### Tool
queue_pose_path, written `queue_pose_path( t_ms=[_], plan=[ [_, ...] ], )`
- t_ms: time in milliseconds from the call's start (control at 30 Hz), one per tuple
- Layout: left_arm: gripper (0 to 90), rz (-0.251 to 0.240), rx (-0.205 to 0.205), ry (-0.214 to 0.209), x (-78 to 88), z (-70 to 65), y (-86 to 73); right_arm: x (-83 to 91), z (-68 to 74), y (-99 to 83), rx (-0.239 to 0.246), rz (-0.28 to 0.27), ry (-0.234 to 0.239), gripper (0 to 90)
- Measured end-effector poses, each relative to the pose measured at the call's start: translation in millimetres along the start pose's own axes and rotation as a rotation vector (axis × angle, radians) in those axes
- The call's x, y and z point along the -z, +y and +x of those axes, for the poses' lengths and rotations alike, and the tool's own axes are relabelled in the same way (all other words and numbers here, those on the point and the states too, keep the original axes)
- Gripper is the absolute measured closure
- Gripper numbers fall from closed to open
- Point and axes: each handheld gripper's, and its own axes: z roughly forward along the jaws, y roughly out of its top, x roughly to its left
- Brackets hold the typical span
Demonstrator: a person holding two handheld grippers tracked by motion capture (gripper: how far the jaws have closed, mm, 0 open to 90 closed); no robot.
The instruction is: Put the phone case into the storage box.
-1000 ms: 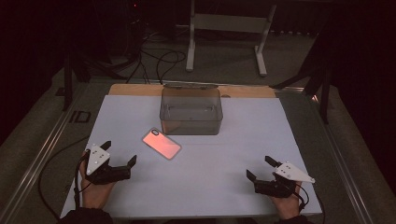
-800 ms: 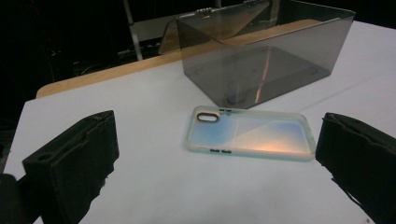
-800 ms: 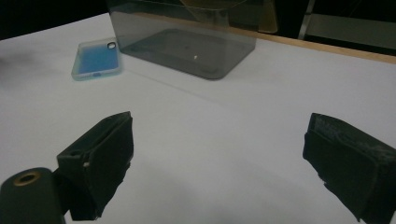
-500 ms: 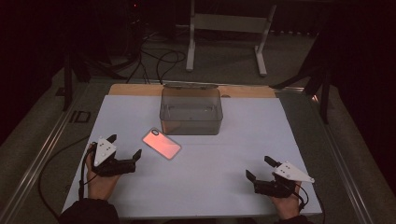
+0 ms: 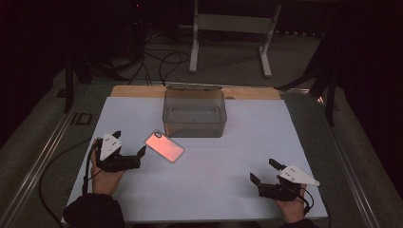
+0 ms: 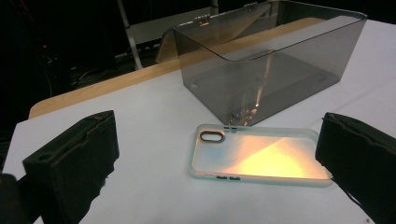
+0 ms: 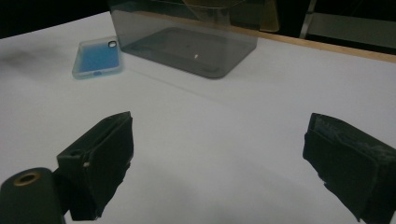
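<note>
Left gripper (image 5: 129, 151) has advanced toward the phone case (image 5: 164, 146) over the last second; a second ago it sat farther back and to the left, near the worktop's (image 5: 214, 190) left edge. Right gripper (image 5: 266, 175) has not shifted; it rests low at the near right, jaws wide apart, holding nothing.

Case lies flat on the white worktop, just in front of the left corner of the clear box (image 5: 194, 113), near it but not touching. In the left gripper view the case (image 6: 259, 156) sits between the two open jaws, camera cut-out end toward the left jaw, its right end close to the right jaw. Nothing gripped yet.

Judgement: the step in hand is the approach and grasp of the case with the left gripper, probably to lift it into the box.

Doing it well:
- Case is thin and flat; jaws need to come down to worktop level so the pads meet the rim, not ride over it.
- The jaws now bracket the long axis; the span looks barely enough, so turning to take the short sides seems safer.
- Close slowly; a soft case may flex or skid on the smooth sheet.
- Mind the box wall just behind when lifting.
</note>
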Motion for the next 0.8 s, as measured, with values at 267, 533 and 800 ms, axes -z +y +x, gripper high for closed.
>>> queue_pose_path(
  t_ms=[267, 533, 800],
  plan=[
    [0.4, 0.0, -0.006, 0.002, -4.3, 3.1, 3.2, -0.4, -0.1, -0.2, 0.002, 0.002, 0.002, 8.5],
    [0.3, 0.001, -0.012, 0.0, -11.7, 7.8, 5.8, -2.2, 0.1, -0.7, 0.001, 0.005, 0.003, 8.5],
    [0.3, 0.004, -0.013, 0.005, -18.4, 10.1, 8.4, -2.5, 0.2, -0.6, 0.0, 0.004, 0.007, 8.5]
  ],
)
